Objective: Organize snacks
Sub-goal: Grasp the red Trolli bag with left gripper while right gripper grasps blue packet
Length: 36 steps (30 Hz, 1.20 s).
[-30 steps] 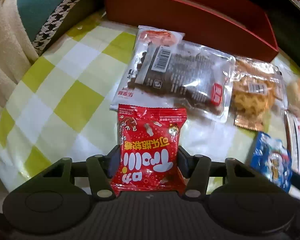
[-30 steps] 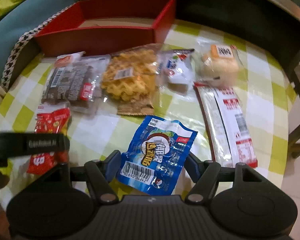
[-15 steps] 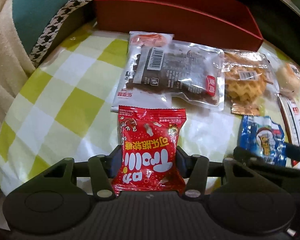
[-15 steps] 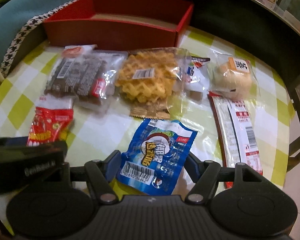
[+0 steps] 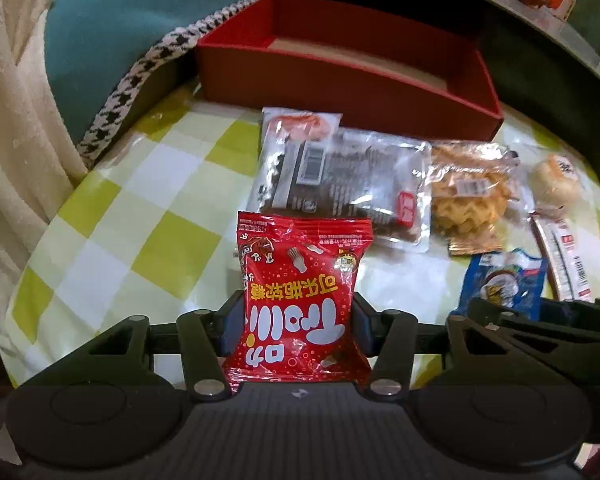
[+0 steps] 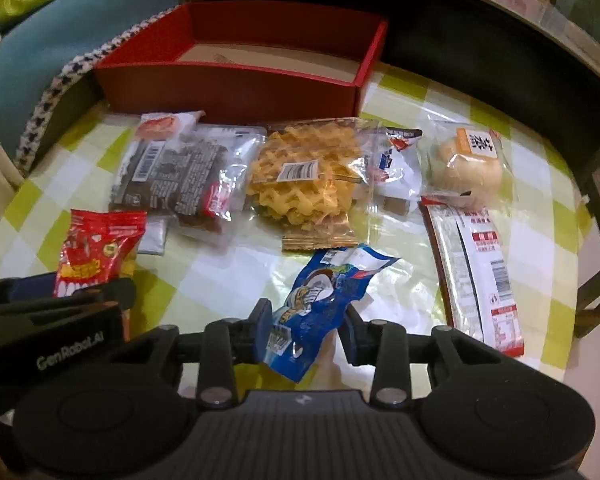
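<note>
My left gripper point(image 5: 296, 320) is shut on a red candy packet point(image 5: 304, 264) and holds it a little above the checked tablecloth point(image 5: 148, 208). The jaws of my right gripper point(image 6: 306, 324) are closing on a blue snack packet point(image 6: 324, 292); it is crumpled between the pads and tilted up. An open red box point(image 6: 228, 84) stands at the back of the table, its inside showing only bare cardboard. In the right wrist view the left gripper with the red packet point(image 6: 96, 252) shows at the left edge.
Between the grippers and the box lie a dark snack pack point(image 6: 172, 176), a waffle pack point(image 6: 304, 180), a small white and blue packet point(image 6: 392, 164), a wrapped bun point(image 6: 468, 168) and a long red and white packet point(image 6: 476, 272). A teal cushion point(image 5: 140, 32) is left of the box.
My right jaws have closed in on the blue packet, which went from flat to crumpled and tilted. My left gripper has risen slightly with the red packet.
</note>
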Motion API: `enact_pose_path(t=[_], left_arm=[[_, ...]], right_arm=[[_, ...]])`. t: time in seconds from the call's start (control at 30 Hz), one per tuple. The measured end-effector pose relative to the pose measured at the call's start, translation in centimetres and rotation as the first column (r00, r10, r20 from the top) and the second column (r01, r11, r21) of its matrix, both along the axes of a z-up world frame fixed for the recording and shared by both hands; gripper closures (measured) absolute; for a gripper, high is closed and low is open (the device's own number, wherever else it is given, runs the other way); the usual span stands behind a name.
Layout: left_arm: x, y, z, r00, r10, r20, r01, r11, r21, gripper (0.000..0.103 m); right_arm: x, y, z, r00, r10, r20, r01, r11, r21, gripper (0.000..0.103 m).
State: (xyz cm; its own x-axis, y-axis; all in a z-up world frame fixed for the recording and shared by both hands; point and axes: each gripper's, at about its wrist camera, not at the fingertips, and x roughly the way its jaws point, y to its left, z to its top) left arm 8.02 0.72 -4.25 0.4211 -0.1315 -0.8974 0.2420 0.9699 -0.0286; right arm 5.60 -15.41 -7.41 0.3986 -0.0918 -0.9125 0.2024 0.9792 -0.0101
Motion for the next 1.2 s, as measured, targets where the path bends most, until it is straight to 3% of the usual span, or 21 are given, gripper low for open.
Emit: enact_pose_path(t=[0.33, 0.57, 0.9, 0.97, 1.1, 1.2], left_arm=[[0.6, 0.5, -0.7, 0.999, 0.017, -0.038, -0.018, 1.0, -0.019, 0.042], [0.5, 0.5, 0.1, 1.0, -0.004, -0.03, 0.002, 0.998, -0.063, 0.042], [0.5, 0.3, 0.5, 0.999, -0.02, -0.035, 0.017, 0.996, -0.082, 0.041], [0.4, 0.1, 0.5, 0.999, -0.035, -0.035, 0.032, 0.996, -0.083, 0.048], [0.4, -0.5, -0.5, 0.996, -0.06, -0.06, 0.059, 0.998, -0.014, 0.05], [1.0, -0.1, -2.2, 0.99, -0.047, -0.134, 0.041, 0.998, -0.048, 0.047]], right_arm=[[-0.3, -0.9, 0.2, 1.0, -0.021, 0.024, 0.02, 0.999, 0.033, 0.062], [-1.1, -1.7, 0.9, 0.998, -0.048, 0.041, 0.046, 0.998, 0.042, 0.072], [-1.8, -2.9, 1.6, 0.996, -0.075, 0.052, 0.07, 0.994, 0.078, 0.073], [-2.1, -2.9, 1.7, 0.996, -0.073, 0.051, 0.069, 0.994, 0.082, 0.074], [-2.4, -2.9, 1.6, 0.996, -0.074, 0.042, 0.07, 0.994, 0.084, 0.074], [-2.4, -2.9, 1.1, 0.997, -0.076, 0.029, 0.074, 0.994, 0.078, 0.074]])
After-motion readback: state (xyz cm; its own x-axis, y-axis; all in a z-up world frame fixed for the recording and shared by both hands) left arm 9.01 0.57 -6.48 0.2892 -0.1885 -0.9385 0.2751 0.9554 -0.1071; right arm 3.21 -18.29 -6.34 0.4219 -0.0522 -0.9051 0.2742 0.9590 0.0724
